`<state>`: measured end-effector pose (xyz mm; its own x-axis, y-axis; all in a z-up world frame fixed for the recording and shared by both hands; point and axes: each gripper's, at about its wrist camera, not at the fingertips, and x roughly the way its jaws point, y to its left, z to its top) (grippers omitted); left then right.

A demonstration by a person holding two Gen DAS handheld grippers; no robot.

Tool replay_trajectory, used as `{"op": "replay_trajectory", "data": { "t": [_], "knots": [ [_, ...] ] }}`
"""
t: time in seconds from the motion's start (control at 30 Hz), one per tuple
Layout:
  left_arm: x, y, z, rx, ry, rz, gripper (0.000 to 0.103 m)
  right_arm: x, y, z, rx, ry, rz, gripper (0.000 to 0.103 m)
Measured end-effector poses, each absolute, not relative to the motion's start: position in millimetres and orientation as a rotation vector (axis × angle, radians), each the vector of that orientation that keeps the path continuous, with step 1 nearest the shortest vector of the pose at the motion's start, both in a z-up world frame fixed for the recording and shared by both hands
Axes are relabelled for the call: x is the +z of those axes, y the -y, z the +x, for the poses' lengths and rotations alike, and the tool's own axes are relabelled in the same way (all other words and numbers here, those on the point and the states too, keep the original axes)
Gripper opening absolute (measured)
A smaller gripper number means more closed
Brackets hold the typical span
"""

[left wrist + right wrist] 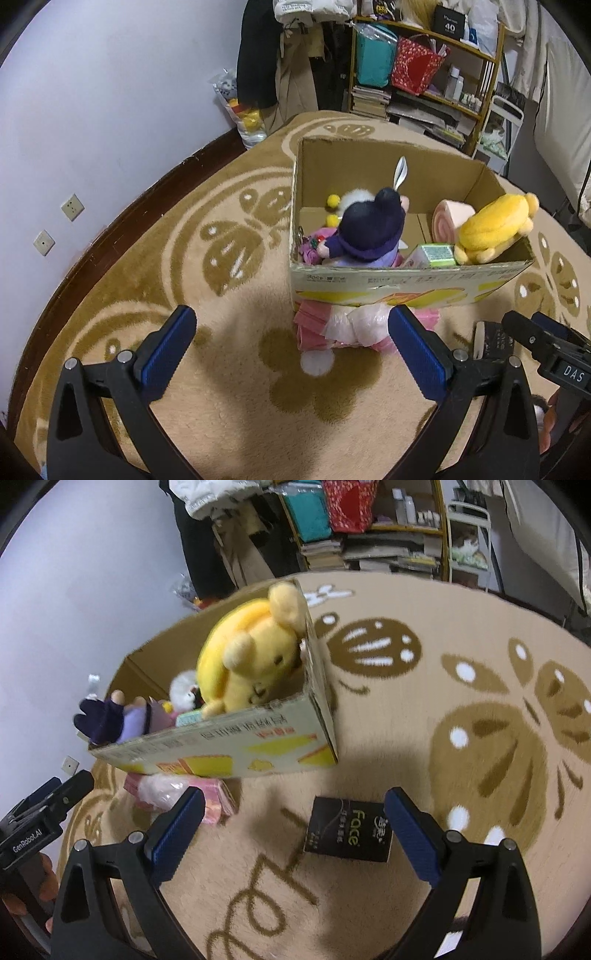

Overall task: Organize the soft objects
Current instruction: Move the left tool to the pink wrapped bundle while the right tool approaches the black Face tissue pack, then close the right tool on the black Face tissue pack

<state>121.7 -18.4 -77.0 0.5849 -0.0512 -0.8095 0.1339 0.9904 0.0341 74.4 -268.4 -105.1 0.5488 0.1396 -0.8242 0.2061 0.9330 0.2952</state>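
The left hand-held gripper (291, 343) hangs above the beige carpet (229, 369), its two blue fingers spread wide with nothing between them. The right hand-held gripper (293, 825) is also wide and empty, above the same carpet.

A cardboard box (406, 277) stands on the carpet, just beyond the left hand-held gripper. Inside it, at the near left, a plush doll in dark purple clothes (369, 232) sits against the near wall. At the near right corner a yellow bear plush (495, 229) leans over the rim of the box. Between them, a green and pink carton (432, 254) lies against the near wall, and a pink roll-shaped plush (448, 218) is behind it. Two small yellow pompoms (333, 200) lie further back, beside something white and fluffy.

Just in front of the box, touching its near wall, a pink soft item in clear plastic wrap (347, 325) lies on the carpet, with a white pompom (317, 362) at its near edge. A black box with the word "face" (349, 829) lies on the carpet between the fingers of the right hand-held gripper in its own view.
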Motion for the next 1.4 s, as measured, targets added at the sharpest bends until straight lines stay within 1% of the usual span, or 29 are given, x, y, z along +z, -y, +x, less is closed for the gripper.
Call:
{"op": "replay_trajectory", "data": {
  "t": [0.5,0.73,1.0,1.2,1.3,1.4],
  "knots": [
    [-103,47,129,-0.129,-0.973,0.166,0.103,-146,274,83,-0.091,-1.125,0.41,0.102],
    [-111,63,130,-0.16,-0.99,0.146,0.103,-153,276,85,-0.105,-1.139,0.415,0.102],
    [-121,83,131,-0.105,-0.938,0.216,0.103,-165,291,92,-0.141,-1.171,0.447,0.102],
    [-128,91,133,-0.107,-0.942,0.219,0.103,-177,300,96,-0.142,-1.197,0.479,0.102],
    [-132,94,135,-0.097,-0.957,0.206,0.103,-184,299,98,-0.137,-1.204,0.478,0.1],
    [-137,96,137,-0.106,-0.977,0.204,0.103,-186,295,98,-0.137,-1.217,0.445,0.094]
  ]
}}
